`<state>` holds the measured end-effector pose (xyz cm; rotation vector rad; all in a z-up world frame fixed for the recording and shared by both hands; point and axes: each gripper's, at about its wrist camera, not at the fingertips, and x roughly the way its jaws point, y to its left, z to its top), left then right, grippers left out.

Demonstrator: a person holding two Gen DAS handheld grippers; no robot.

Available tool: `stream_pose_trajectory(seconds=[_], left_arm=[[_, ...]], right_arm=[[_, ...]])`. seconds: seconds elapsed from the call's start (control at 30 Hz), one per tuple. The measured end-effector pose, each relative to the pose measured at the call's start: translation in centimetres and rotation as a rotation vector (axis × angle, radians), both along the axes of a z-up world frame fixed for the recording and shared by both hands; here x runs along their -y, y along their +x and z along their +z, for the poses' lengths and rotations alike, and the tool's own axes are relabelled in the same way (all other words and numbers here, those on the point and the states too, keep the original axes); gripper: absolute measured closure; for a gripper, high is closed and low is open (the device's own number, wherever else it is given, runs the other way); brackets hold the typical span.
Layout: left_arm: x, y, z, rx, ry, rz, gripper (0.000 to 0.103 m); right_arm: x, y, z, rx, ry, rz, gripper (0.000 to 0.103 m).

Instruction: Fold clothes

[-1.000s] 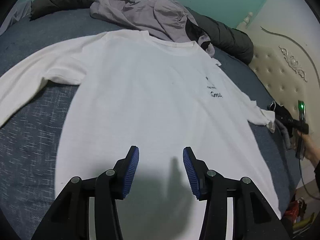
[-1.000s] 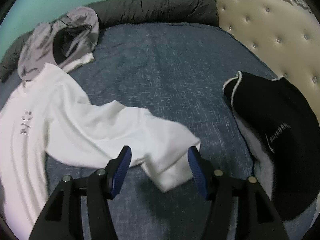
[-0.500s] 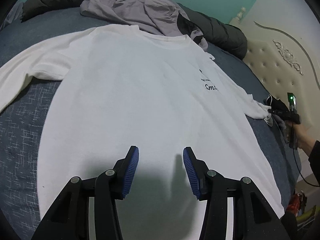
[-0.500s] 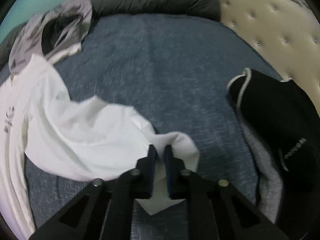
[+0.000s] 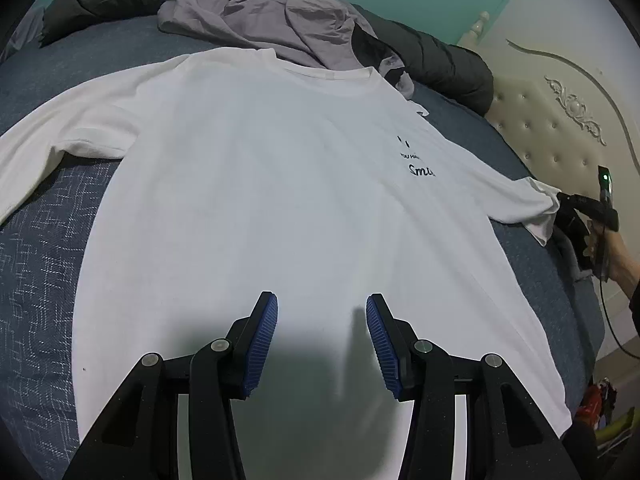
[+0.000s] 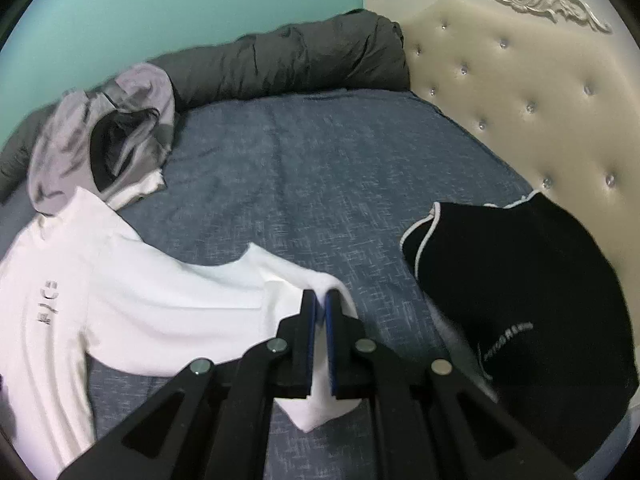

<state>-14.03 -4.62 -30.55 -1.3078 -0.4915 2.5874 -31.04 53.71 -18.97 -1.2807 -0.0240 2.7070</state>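
Shirt lies flat, front up, on the bed, sleeves out to both sides. Your right gripper is clenched on the cuff of one sleeve. Your left gripper hovers released over the hem, jaws wide apart. Black garment sits near the headboard; grey jacket touches the collar

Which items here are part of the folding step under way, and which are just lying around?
In play:
white shirt
its sleeve, pinched by the right gripper
left gripper, open over the hem

Lying about:
grey garment
black garment
dark duvet
headboard
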Motion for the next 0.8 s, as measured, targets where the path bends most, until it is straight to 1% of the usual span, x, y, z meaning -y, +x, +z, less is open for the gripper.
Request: stream_pose_trajectory(seconds=[0.1, 0.17, 0.23, 0.27, 0.3, 0.37, 0.43, 0.5, 0.57, 0.6, 0.63, 0.7, 0.8], left_arm=[[-0.3, -0.1, 0.1, -0.002, -0.006, -0.009, 0.053], [-0.5, -0.1, 0.0, -0.002, -0.01, -0.014, 0.053], [-0.5, -0.2, -0.1, 0.001, -0.005, -0.018, 0.053], [-0.6, -0.2, -0.1, 0.002, -0.001, -0.02, 0.053], [-0.6, -0.2, -0.1, 0.003, 0.001, -0.021, 0.053], [-0.7, -0.1, -0.1, 0.001, 0.0, -0.024, 0.053], [-0.7, 0.0, 0.0, -0.003, 0.0, -0.023, 0.053], [-0.6, 0.0, 0.1, -0.005, 0.003, -0.02, 0.053], [-0.7, 0.1, 0.1, -0.003, 0.005, -0.02, 0.053], [-0.7, 0.0, 0.0, -0.003, 0.005, -0.02, 0.053], [-0.7, 0.0, 0.0, -0.002, 0.005, -0.021, 0.053], [-0.7, -0.1, 0.0, 0.0, 0.006, -0.022, 0.053], [-0.8, -0.2, -0.1, 0.002, 0.006, -0.024, 0.053]], right_arm=[[-0.6, -1.1, -1.7, 0.065, 0.018, -0.065, 0.098], [-0.9, -0.4, -1.9, 0.037, 0.008, -0.081, 0.098], [-1.1, 0.6, -2.0, 0.004, 0.004, -0.09, 0.09], [-1.0, 1.2, -2.1, -0.007, 0.001, -0.078, 0.09], [-0.8, 1.9, -2.3, -0.011, -0.026, -0.043, 0.089], [0.1, 3.2, -3.2, 0.017, -0.049, 0.028, 0.088], [1.3, 4.1, -4.8, 0.077, -0.026, 0.094, 0.087], [2.3, 4.5, -6.8, 0.141, 0.02, 0.135, 0.086], [2.8, 4.6, -8.0, 0.165, 0.067, 0.14, 0.076], [2.8, 4.5, -8.3, 0.168, 0.064, 0.139, 0.07], [2.8, 4.4, -8.6, 0.171, 0.054, 0.139, 0.065], [3.0, 4.2, -9.1, 0.183, 0.064, 0.139, 0.059], [3.3, 3.9, -9.6, 0.194, 0.091, 0.146, 0.059]])
